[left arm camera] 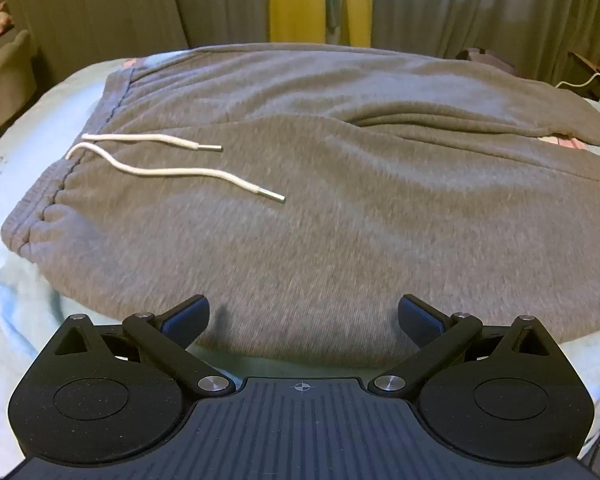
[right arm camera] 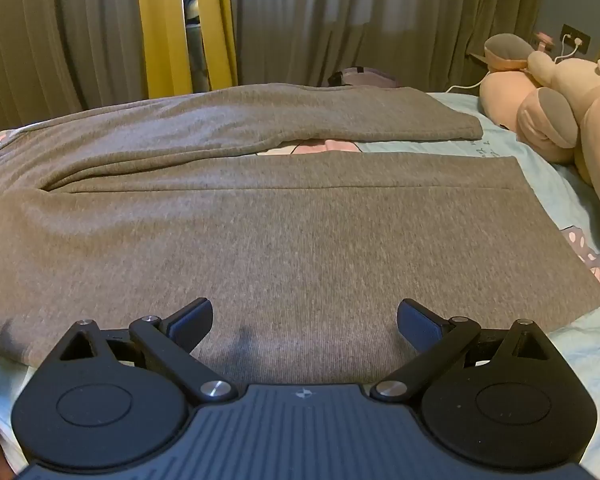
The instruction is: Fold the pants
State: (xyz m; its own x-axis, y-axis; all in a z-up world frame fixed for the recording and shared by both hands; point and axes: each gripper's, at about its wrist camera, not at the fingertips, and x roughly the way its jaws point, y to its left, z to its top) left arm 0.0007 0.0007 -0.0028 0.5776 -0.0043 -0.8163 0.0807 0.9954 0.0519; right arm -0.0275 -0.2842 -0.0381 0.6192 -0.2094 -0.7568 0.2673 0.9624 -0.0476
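Grey pants (left arm camera: 320, 208) lie flat on the bed (left arm camera: 28, 128), long axis crosswise ahead of both fingers; left gripper (left arm camera: 303, 316) nearer the waistband (left arm camera: 40, 200), right gripper (right arm camera: 305, 318) nearer the leg hems (right arm camera: 556, 224); both spread wide, holding nothing.

**Black Two-Finger Tools**

The left gripper (left arm camera: 302, 318) is matte black plastic: two round hubs with raised discs, angled link bars with silver screws, dark blue pads (left arm camera: 188, 316) and a ribbed grey-blue body marked by a small cross-hair. The right gripper (right arm camera: 304, 320) looks identical.
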